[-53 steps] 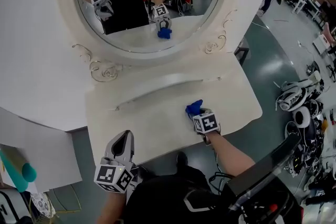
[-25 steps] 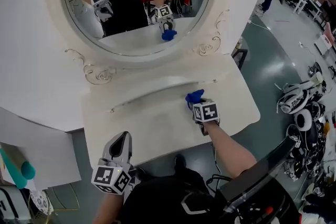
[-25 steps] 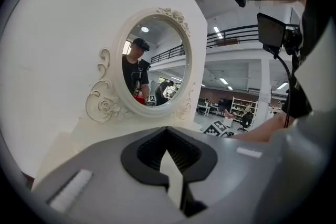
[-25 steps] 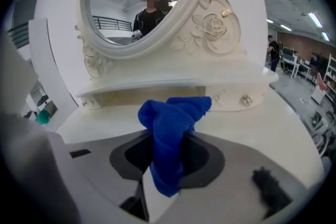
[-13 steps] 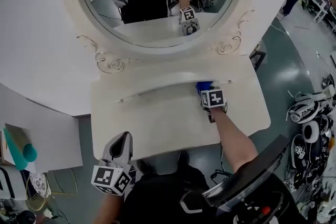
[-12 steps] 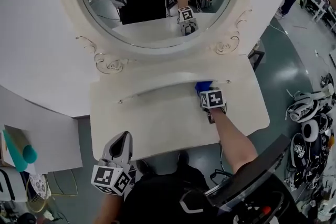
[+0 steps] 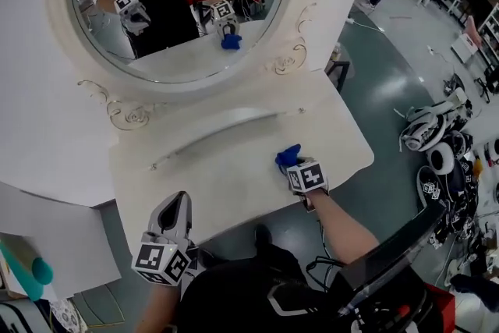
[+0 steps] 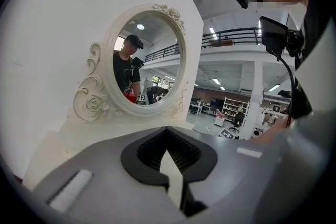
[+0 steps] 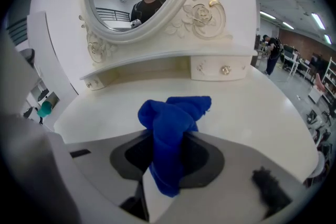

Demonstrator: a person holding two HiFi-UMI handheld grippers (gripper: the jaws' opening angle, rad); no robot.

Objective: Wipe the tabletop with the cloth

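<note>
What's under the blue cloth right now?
The cream tabletop lies beneath the blue cloth, which is clamped in the right tool. The patch directly under it is covered, so contact cannot be confirmed.

1. The tabletop (image 7: 210,183) stretches left to right. Along its far edge runs a raised drawer ledge (image 7: 214,125).
2. The mirror (image 7: 168,4) stands above and behind that ledge, at the far side.
3. The cloth (image 7: 288,157) rests on the near right part of the tabletop, held between the jaws of the right gripper (image 7: 293,166), which sits on its near side.
4. The left gripper (image 7: 178,203) is at the tabletop's near left edge, well apart from the cloth and pointing toward the far side.
5. On the floor (image 7: 382,82) to the right, well apart from the table, lies a cluster of headsets (image 7: 433,140).
</note>
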